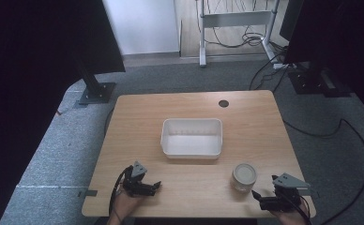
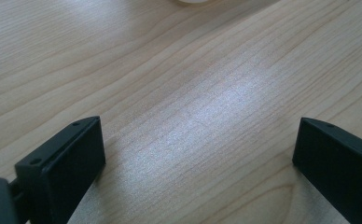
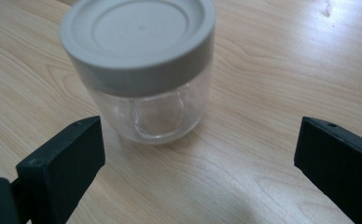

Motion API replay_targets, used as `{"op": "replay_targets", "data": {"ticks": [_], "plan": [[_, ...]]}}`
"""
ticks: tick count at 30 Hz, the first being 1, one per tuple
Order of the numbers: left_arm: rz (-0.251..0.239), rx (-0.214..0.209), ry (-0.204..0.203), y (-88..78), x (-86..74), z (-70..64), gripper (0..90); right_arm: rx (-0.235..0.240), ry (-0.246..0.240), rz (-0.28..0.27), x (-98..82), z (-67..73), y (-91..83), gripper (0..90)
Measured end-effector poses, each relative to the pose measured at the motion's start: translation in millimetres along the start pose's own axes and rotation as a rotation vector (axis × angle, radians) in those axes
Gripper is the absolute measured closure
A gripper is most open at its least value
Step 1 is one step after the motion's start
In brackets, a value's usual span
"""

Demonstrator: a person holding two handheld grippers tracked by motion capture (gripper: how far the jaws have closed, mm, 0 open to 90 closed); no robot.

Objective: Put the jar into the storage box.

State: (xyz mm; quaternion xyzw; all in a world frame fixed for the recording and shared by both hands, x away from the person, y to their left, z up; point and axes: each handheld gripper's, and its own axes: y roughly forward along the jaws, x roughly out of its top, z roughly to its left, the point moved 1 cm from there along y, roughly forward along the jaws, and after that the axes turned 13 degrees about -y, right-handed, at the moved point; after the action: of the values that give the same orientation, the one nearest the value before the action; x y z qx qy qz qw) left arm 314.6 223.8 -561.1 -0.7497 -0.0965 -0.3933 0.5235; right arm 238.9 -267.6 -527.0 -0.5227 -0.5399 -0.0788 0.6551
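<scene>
Two claws sit wide apart and empty: the left claw (image 1: 155, 186) rests low over bare desk (image 1: 194, 110), while the right claw (image 3: 198, 154) faces the lidded glass jar (image 3: 142, 70), standing upright near the white tub (image 1: 192, 137). Judged step: approach; next, straddle the jar and close.

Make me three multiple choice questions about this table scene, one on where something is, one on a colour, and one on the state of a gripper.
1. Where does the jar stand?
A. inside the tub
B. on the table, near the right gripper
C. on the floor

2. What colour is the jar's lid?
A. grey
B. red
C. black

3. How is the right gripper?
A. shut on the jar
B. open, holding nothing
C. shut on the lid

Answers: 1 B, it stands on wood in front of the white tub; 2 A, grey above clear glass; 3 B, its jaws stand wide apart, clear of the jar.
</scene>
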Motion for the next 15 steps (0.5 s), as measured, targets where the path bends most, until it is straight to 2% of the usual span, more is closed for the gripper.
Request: {"op": "replay_targets", "data": {"ticks": [15], "plan": [[-0.002, 0.004, -0.003, 0.2, 0.1, -0.3, 2.0, 0.031, -0.023, -0.053, 22.5, 9.8, -0.6, 0.0]]}}
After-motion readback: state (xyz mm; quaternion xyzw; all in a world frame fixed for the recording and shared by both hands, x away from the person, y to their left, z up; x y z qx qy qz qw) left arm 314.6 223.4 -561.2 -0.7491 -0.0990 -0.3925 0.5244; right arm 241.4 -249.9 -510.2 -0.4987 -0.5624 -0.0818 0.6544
